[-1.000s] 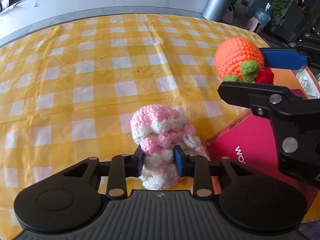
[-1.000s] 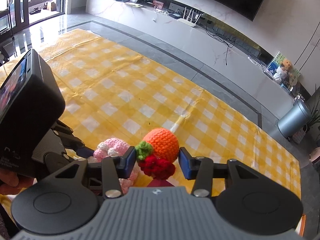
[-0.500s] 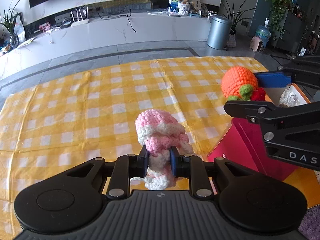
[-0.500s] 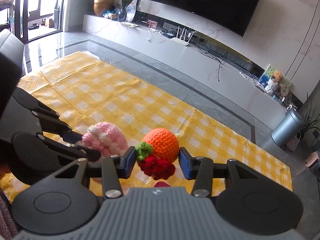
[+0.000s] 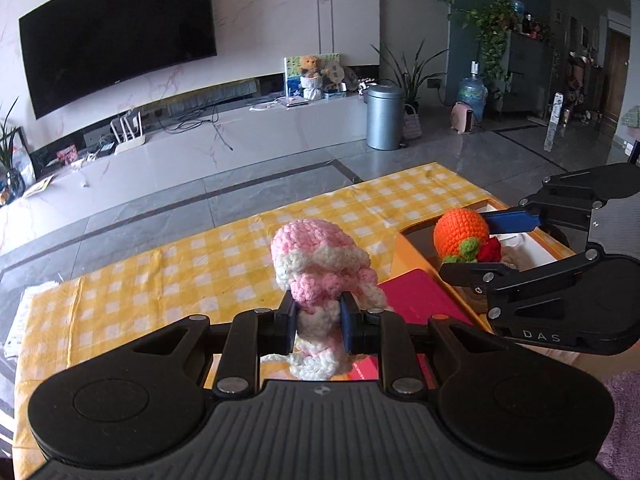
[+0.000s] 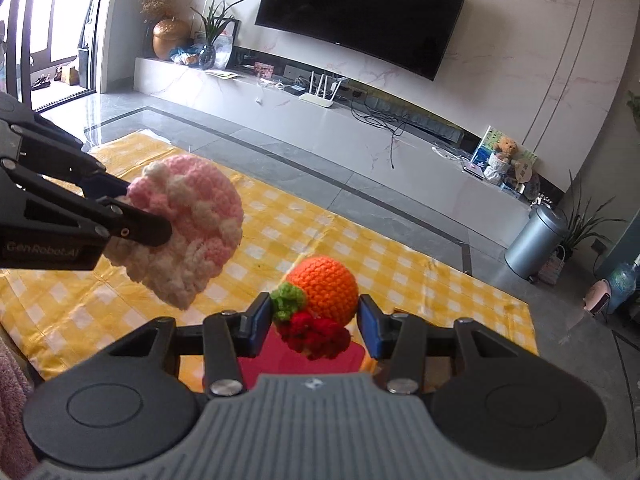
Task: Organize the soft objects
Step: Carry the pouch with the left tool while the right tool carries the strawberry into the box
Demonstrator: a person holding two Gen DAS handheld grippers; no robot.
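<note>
Now left tool point(image 5: 318, 322) pinches pink-white yarn toy point(image 5: 316, 264), up above yellow checked cloth point(image 5: 160, 280). Right tool point(image 6: 314, 320) squeezes orange yarn toy point(image 6: 324, 288) over open box point(image 5: 536, 246). Soft yarn may slip, miss box.

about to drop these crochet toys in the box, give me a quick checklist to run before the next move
1. Left gripper pinching the pink toy: ok.
2. Right gripper clamped on the orange toy: ok.
3. Both toys lifted clear of the checked cloth: ok.
4. Box open: ok.
5. Orange toy over the box opening: ok.
6. Room in the box for both: cannot tell.
</note>
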